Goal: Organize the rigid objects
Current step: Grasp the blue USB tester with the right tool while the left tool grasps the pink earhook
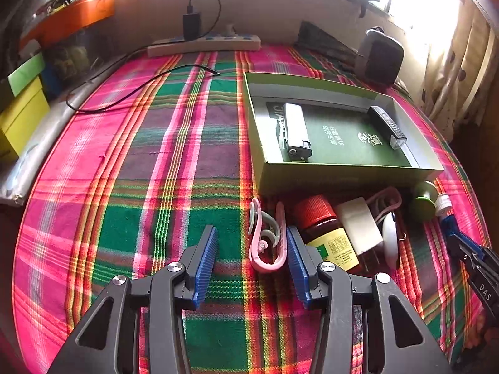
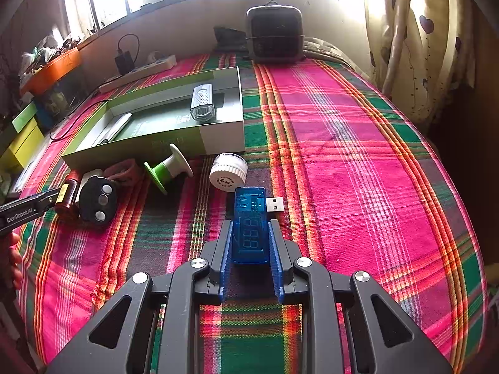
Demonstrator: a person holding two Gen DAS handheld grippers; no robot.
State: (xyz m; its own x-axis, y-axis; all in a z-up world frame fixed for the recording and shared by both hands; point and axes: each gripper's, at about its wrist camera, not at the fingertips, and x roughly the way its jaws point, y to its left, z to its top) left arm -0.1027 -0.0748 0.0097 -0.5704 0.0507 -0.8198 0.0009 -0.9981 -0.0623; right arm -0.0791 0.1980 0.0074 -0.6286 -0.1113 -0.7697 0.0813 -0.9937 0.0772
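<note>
Plaid cloth point(image 2: 358, 162) in pink and green covers the table below a bright window, with one open green box point(image 1: 349, 173) on it.

Two things lie in the box: a white lighter point(image 1: 297, 132) and a bike light point(image 2: 202, 103). Crowded along its near wall are one red-capped bottle point(image 1: 324, 227), one green spool point(image 2: 168, 168), one white cap point(image 2: 227, 171) and one pink hook point(image 1: 268, 240). The left gripper point(image 1: 251, 249) is spread wide and holds nothing, the hook just inside its right finger. The right gripper point(image 2: 251, 243) is clamped on the blue USB tester point(image 2: 249, 227), close to the cloth.
</note>
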